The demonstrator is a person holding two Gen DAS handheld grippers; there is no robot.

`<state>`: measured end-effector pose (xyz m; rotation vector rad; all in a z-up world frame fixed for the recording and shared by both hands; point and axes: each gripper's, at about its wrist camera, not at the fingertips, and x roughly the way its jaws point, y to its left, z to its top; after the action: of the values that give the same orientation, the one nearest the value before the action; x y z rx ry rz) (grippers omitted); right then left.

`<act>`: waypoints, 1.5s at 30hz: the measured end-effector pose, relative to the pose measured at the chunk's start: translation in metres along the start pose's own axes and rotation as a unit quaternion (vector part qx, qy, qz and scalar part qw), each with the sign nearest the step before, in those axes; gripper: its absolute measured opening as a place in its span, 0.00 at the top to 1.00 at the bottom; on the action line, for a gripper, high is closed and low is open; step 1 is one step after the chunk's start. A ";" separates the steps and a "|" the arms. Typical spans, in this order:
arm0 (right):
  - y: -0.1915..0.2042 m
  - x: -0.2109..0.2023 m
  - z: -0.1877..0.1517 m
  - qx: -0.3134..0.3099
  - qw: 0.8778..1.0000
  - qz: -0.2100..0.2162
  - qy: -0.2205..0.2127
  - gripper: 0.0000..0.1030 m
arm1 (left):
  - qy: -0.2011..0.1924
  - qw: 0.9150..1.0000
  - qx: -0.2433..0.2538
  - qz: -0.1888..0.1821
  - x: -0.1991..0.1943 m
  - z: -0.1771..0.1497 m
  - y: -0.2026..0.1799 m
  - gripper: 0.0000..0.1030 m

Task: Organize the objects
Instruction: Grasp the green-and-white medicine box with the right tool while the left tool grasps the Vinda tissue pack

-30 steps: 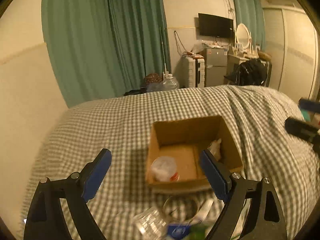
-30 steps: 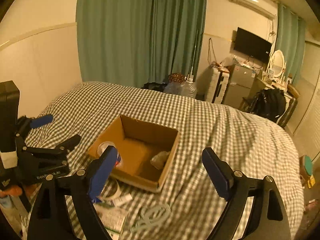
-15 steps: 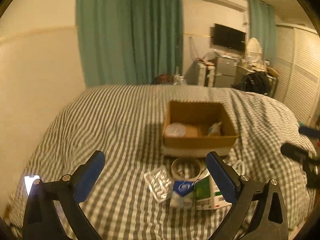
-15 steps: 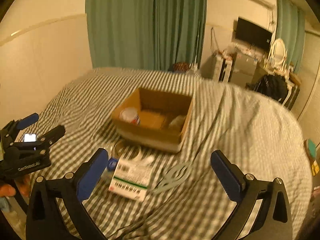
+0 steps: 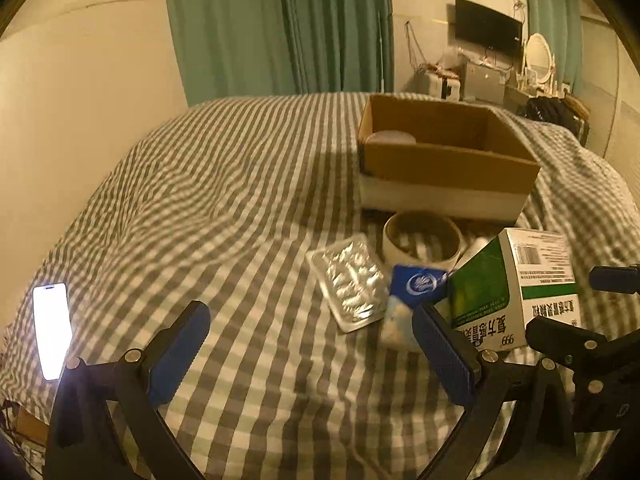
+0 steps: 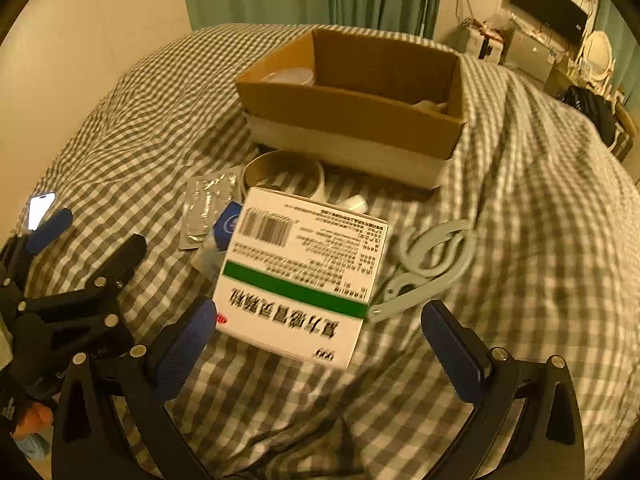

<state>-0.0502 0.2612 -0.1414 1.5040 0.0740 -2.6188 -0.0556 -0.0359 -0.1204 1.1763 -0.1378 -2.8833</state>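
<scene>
Box of medicine lies flat on the bed, just ahead of the right gripper, slightly left of its centreline; long axis runs roughly fore-aft, tilted a little to the right. Right gripper is spread wide, nothing held. Left gripper is likewise open and empty, aimed left of the pile; the blister pack is its nearest item. Right side is judged closer to the box. Carton sits beyond the pile, with the tape roll just in front of it. Grey hanger clip, right of the box, is shown only in the right view; the box's green side face only in the left.
</scene>
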 end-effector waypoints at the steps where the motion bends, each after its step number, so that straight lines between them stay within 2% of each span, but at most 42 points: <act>1: 0.001 0.002 0.000 0.001 1.000 0.003 0.003 0.00 | 0.003 1.000 -0.001 0.000 0.001 -0.002 0.000 0.00; 8: 0.008 -0.006 0.003 -0.002 1.000 0.016 -0.010 0.00 | 0.015 1.000 0.003 0.007 0.009 -0.009 -0.002 0.00; 14: 0.002 0.020 0.001 -0.001 1.000 0.008 0.011 0.01 | 0.029 1.000 0.005 0.004 0.015 -0.013 -0.001 0.00; 16: -0.003 0.020 0.000 0.000 1.000 0.019 0.005 0.10 | 0.035 0.999 0.010 -0.001 0.018 -0.015 -0.003 0.00; 17: -0.004 0.018 -0.001 -0.003 1.000 0.027 0.000 0.19 | 0.038 0.999 0.013 -0.003 0.020 -0.016 -0.005 0.00; 22: -0.012 -0.007 0.003 -0.032 0.999 0.008 -0.038 0.19 | 0.052 0.998 0.022 -0.023 0.025 -0.017 -0.017 0.00; 26: -0.023 -0.028 0.006 -0.030 0.997 -0.011 -0.070 0.19 | 0.057 0.996 0.020 -0.068 0.029 -0.011 -0.030 0.00; 34: -0.044 -0.032 0.005 -0.009 0.997 -0.019 -0.077 0.19 | 0.075 0.993 0.043 -0.086 0.064 0.001 -0.060 0.01; 36: -0.044 -0.029 0.007 -0.006 0.997 -0.017 -0.076 0.19 | 0.084 0.990 0.054 -0.096 0.074 -0.002 -0.067 0.08; 38: -0.045 -0.028 0.007 -0.005 0.997 -0.016 -0.076 0.19 | 0.104 0.987 0.064 -0.102 0.084 -0.006 -0.072 0.31; 39: -0.046 -0.028 0.007 -0.005 0.997 -0.015 -0.077 0.19 | 0.110 0.985 0.064 -0.114 0.087 -0.008 -0.073 0.35; 40: -0.046 -0.029 0.007 -0.004 0.997 -0.015 -0.077 0.19 | 0.110 0.984 0.061 -0.125 0.085 -0.009 -0.072 0.47; 45: -0.049 -0.032 0.005 -0.002 0.997 -0.015 -0.081 0.19 | 0.103 0.983 0.070 -0.134 0.072 -0.011 -0.071 0.49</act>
<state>-0.0453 0.3117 -0.1123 1.2924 0.0870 -2.7521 -0.0985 0.0300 -0.1845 1.6275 -0.1953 -2.9911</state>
